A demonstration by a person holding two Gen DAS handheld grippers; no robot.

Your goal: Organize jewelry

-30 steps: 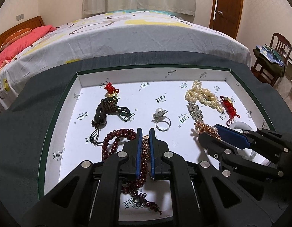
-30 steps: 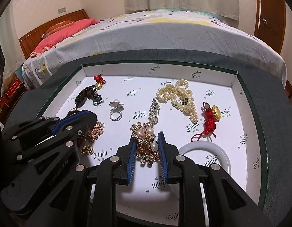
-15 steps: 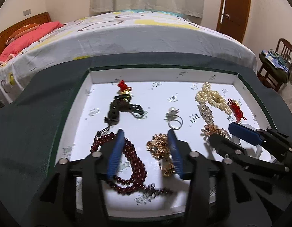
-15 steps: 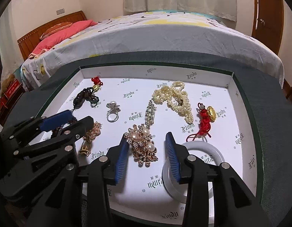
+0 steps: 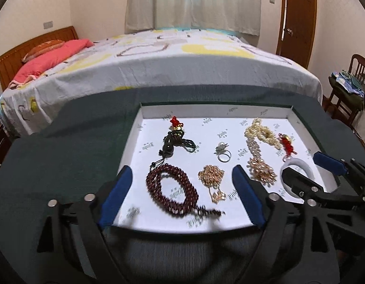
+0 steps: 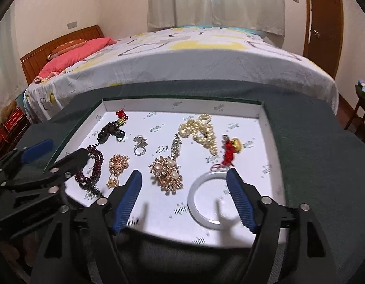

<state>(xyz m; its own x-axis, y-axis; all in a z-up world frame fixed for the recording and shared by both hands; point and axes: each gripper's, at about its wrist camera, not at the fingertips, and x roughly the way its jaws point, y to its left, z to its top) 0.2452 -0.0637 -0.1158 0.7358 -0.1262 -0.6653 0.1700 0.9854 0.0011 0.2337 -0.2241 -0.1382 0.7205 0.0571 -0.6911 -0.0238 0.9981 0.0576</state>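
A white-lined tray holds the jewelry. In the left wrist view lie a dark red bead bracelet, a gold chain, a pearl ring, a dark pendant with a red knot, a pearl necklace, a gold brooch and a white bangle. My left gripper is open and empty above the tray's near edge. My right gripper is open and empty over the brooch and the bangle.
The tray sits on a dark green cloth. A bed stands behind it. A wooden chair with clothes is at the right, a door behind. A red charm and a rhinestone bar also lie in the tray.
Both grippers opened wide and pulled back and up from the tray. The gold chain and the brooch, held a second ago, now lie loose on the tray.
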